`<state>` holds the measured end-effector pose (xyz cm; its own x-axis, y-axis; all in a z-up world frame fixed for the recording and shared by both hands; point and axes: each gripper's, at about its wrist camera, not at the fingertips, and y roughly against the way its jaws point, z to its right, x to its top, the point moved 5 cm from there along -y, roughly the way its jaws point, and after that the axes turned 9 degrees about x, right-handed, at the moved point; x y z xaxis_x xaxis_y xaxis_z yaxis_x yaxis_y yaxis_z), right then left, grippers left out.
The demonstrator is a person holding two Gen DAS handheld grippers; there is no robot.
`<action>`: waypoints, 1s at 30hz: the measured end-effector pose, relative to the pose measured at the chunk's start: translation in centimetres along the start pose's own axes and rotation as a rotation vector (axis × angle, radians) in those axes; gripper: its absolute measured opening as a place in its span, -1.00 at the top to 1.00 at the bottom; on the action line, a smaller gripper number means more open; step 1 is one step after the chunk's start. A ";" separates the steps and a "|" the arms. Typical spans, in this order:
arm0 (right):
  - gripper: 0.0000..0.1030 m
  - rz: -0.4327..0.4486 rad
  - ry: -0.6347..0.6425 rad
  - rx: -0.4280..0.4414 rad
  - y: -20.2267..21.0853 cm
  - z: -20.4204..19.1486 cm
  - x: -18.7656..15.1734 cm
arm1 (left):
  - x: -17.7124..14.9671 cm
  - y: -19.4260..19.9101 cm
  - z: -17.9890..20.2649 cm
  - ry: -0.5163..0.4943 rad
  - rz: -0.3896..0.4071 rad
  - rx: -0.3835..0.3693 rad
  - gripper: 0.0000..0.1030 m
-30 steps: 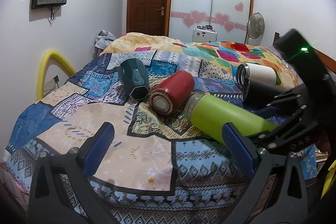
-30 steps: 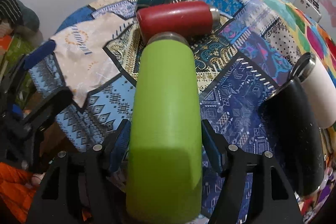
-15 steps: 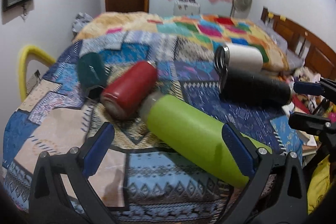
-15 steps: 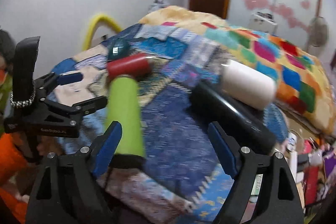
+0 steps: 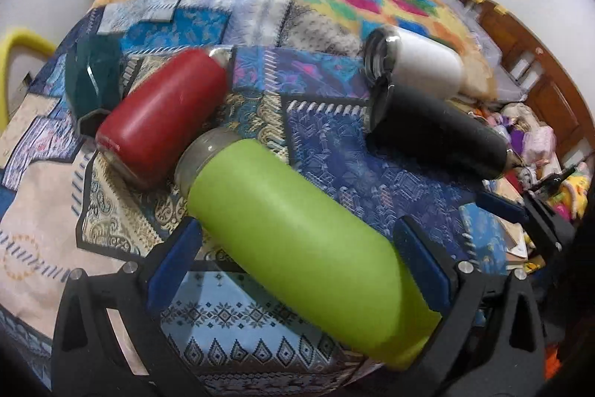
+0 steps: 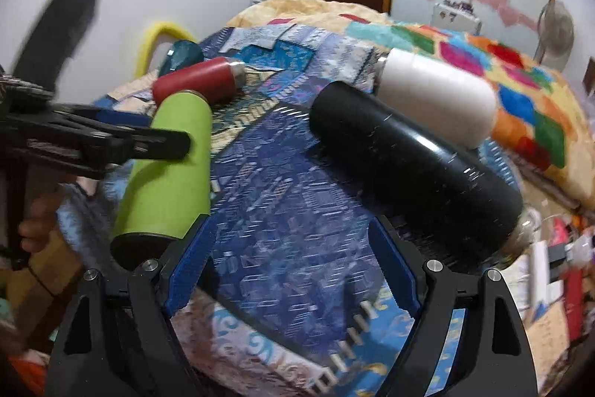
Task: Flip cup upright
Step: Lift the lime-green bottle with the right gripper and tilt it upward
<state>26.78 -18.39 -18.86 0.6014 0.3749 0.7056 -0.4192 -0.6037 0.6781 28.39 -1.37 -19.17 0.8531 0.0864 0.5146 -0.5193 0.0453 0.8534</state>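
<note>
Several cups lie on their sides on a patterned quilt. A lime green cup (image 5: 297, 244) lies nearest, its steel rim pointing away. My left gripper (image 5: 297, 248) is open and straddles its middle, the blue pads apart from its sides. It also shows in the right wrist view (image 6: 167, 170) with the left gripper (image 6: 111, 140) over it. My right gripper (image 6: 293, 270) is open and empty above the quilt, between the green cup and a black cup (image 6: 412, 159). A red cup (image 5: 160, 114), a white cup (image 5: 416, 66) and a dark teal cup (image 5: 93, 77) lie farther back.
The quilt (image 5: 334, 144) covers a bed whose front edge is just under both grippers. A wooden headboard (image 5: 539, 92) and floor clutter are to the right. A yellow tube (image 5: 18, 43) stands at the left wall. A door and wardrobe are behind.
My right gripper let go of the green cup and swung right toward the black cup. My left gripper moved forward and down until it straddles the green cup.
</note>
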 end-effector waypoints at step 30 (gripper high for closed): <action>-0.60 0.178 -0.085 -0.100 4.4 0.4 0.2 | 0.5 -2.0 3.9 -0.305 -0.149 -0.037 -0.43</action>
<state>25.35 -21.18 -15.80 0.5656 0.2054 0.7987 -0.5863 -0.5809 0.5646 30.03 -5.30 -20.27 0.8927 -0.2248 0.3907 -0.3847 0.0715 0.9203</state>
